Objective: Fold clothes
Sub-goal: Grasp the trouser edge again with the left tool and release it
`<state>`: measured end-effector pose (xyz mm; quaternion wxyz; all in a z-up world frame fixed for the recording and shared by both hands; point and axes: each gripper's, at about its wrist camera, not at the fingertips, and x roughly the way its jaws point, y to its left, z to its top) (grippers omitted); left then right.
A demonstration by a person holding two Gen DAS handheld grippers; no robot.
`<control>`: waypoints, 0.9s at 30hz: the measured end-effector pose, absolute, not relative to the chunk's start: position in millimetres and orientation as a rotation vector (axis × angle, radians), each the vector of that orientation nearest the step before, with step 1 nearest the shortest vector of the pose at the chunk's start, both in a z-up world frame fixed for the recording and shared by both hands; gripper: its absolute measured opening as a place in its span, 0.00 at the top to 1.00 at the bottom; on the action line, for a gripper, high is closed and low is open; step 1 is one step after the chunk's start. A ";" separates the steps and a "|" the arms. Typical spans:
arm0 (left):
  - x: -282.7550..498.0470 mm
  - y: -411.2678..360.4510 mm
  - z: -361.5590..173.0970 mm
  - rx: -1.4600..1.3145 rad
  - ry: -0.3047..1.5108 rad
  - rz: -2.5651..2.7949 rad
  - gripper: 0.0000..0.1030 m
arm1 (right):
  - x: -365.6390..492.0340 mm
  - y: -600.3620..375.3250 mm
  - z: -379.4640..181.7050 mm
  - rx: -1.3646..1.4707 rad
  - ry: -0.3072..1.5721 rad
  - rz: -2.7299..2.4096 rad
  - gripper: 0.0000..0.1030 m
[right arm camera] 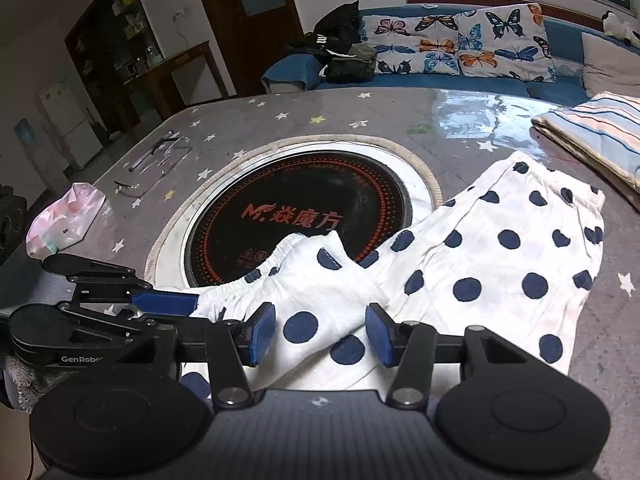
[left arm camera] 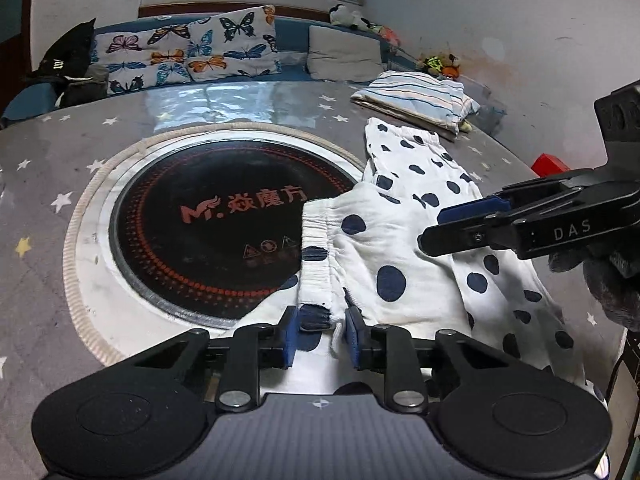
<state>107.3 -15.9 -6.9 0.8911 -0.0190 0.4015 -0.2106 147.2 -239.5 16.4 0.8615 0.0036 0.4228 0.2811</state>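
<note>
Fabric of the spotted white trousers point(right arm camera: 480, 264) lies spread on the star-printed table point(right arm camera: 280, 116), one part doubled back so an elastic band point(left arm camera: 316, 248) sits over the edge of the round black hob point(left arm camera: 208, 224). The left tongs point(left arm camera: 322, 330) have their blue pads apart, with a corner of that elastic band between them, not yet pinched as far as I can tell. The right tongs point(right arm camera: 320, 334) also stand apart, low over the doubled cloth just ahead of them. A striped folded piece point(left arm camera: 416, 96) rests well beyond both tongs. By my judgement a fold of the trousers is in hand, partly made. The next move seems to call for both pads closing on cloth edges, evenly, so the layers travel together without bunching.
</note>
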 end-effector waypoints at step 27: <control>268.7 18.0 -14.5 0.628 0.484 -0.094 0.79 | 168.2 -263.5 1.1 0.039 0.953 0.517 0.49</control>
